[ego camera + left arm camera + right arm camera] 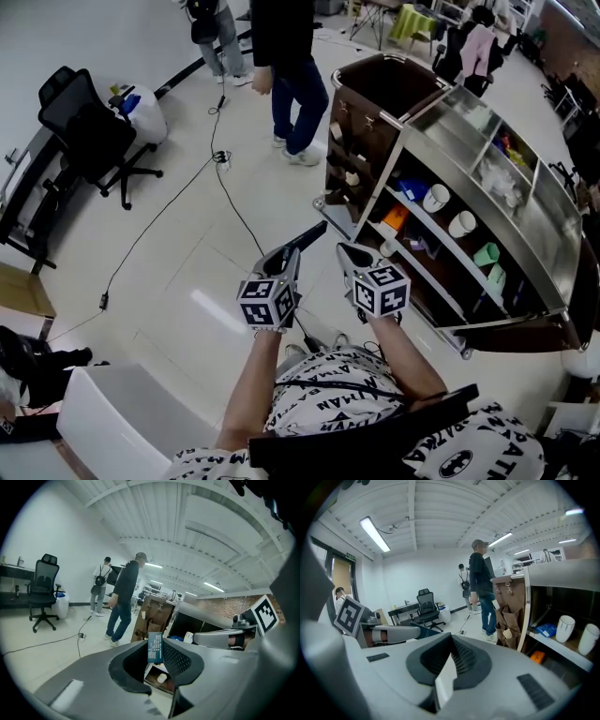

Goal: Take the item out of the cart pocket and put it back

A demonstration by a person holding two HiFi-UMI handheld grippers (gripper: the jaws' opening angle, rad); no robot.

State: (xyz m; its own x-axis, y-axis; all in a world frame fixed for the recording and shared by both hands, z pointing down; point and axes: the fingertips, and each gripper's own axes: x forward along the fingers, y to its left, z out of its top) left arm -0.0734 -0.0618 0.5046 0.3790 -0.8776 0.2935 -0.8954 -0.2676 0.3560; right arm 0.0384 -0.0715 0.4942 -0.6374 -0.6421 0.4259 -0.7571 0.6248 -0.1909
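In the left gripper view my left gripper (156, 654) is shut on a dark teal printed packet (155, 647) that stands upright between the pads. My right gripper (449, 674) is shut on a thin white card-like item (446, 680). From the head view both grippers hover side by side over the floor, left gripper (298, 246) and right gripper (349, 251), short of the cart. The cart's brown fabric pocket panel (349, 155) hangs on its near end, with small items in its pockets. It also shows as the pocket panel (151, 615) and the pocket panel (510, 607).
A person (289, 66) in a dark top and jeans stands beside the cart's pocket end. The steel cart (525, 234) has shelves with white cups (437, 198). A black office chair (94, 131) stands at the left. A cable (230, 192) runs across the floor.
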